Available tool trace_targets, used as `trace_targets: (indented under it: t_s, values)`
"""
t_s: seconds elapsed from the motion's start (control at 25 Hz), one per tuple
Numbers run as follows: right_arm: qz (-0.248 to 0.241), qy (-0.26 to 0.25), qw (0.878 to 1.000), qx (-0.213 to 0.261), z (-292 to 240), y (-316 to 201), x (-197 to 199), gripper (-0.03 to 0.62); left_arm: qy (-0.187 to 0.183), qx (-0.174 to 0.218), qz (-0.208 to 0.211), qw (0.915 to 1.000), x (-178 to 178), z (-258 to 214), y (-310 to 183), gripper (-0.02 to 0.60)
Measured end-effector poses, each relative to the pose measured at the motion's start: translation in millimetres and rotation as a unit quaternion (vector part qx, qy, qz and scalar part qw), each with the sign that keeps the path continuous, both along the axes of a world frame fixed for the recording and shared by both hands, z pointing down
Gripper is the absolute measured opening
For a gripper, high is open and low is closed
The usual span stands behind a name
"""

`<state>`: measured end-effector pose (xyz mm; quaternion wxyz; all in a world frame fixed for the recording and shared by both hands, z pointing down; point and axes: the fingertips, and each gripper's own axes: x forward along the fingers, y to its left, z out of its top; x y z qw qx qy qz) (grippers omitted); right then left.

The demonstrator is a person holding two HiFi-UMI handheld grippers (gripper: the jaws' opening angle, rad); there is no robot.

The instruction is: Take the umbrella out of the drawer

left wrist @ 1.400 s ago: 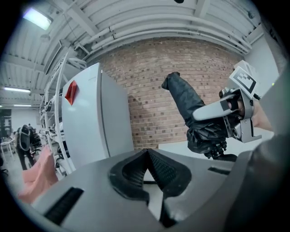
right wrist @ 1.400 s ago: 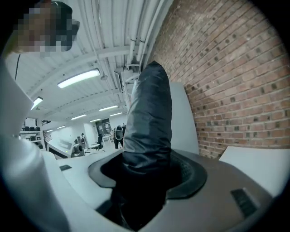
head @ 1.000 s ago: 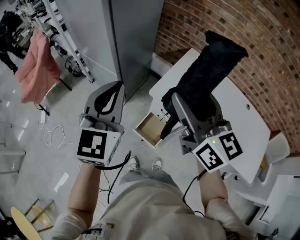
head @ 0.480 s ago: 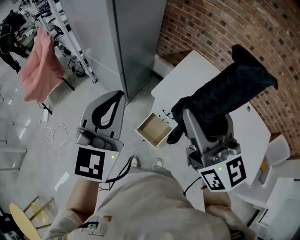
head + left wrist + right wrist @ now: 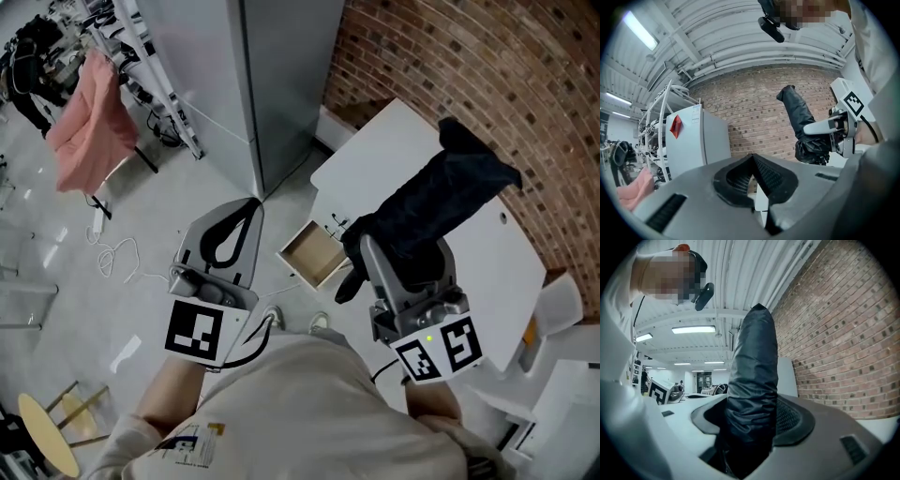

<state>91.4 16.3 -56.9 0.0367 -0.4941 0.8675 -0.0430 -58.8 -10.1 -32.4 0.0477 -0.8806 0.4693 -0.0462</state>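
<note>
**A:** Where is the umbrella (image 5: 441, 202)?

**B:** It is out of the drawer (image 5: 314, 255), in the air above the white desk (image 5: 394, 141). It is dark, folded and in its sleeve. The long end slants over the desk top towards the brick wall (image 5: 487, 66), and the short end hangs just off the desk's near edge.

**A:** What has it?

**B:** The right gripper (image 5: 398, 248). Its own view shows the jaws standing fairly wide, with both pads pressed on the umbrella's lower part and the sleeve bunched between them.

**A:** And the drawer?

**B:** It is pulled open and sticks out of the desk's near edge by the left corner, just beside the umbrella's lower end but apart from it.

**A:** The other hand?

**B:** The left gripper (image 5: 248, 211) is held over the floor to the left of the drawer, well apart from the umbrella. Its jaws are together at the tips, with nothing between them.

**A:** Beyond that?

**B:** A grey cabinet (image 5: 225, 75) stands past the desk's left corner. A pink garment (image 5: 89, 131) hangs further left.
</note>
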Motion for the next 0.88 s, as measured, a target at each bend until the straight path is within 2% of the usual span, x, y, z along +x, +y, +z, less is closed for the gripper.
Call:
trace_targets:
  t_s: [0.2, 0.88]
  values:
    - [-0.001, -0.004, 1.000, -0.012, 5.3, 6.9, 1.4, 0.273, -0.006, -0.001, 0.002, 1.0000, 3.9, 2.2, 6.5, 0.008]
    - [-0.005, 0.007, 1.000, -0.008, 0.2, 17.7, 10.2, 0.273, -0.013, -0.004, 0.007, 0.9999, 15.0, 1.9, 17.1, 0.008]
